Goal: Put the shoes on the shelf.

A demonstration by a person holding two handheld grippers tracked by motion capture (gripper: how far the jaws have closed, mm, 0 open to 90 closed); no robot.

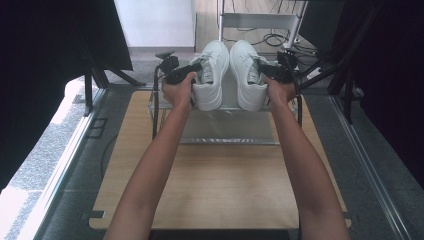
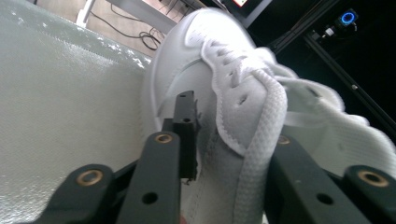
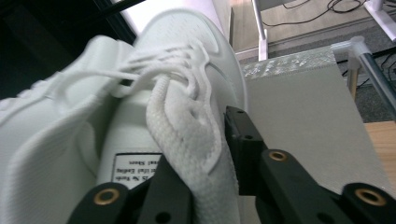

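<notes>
I have both white sneakers up on the top shelf of the rack [image 1: 227, 134] that stands at the far end of the bench [image 1: 220, 185], side by side and toes pointing away from me. My left tongs [image 1: 192, 70] sit at the outer side of the left shoe [image 1: 210, 75], with its collar wall between the two jaws; in the left gripper view the outer jaw lies against the shoe's side [image 2: 196, 65] and the other is inside the opening. My right tongs [image 1: 267, 70] do the same on the right shoe [image 1: 247, 75], one jaw inside by the size label [image 3: 135, 170], one outside. Whether the pads press the fabric, I cannot tell on either side.
</notes>
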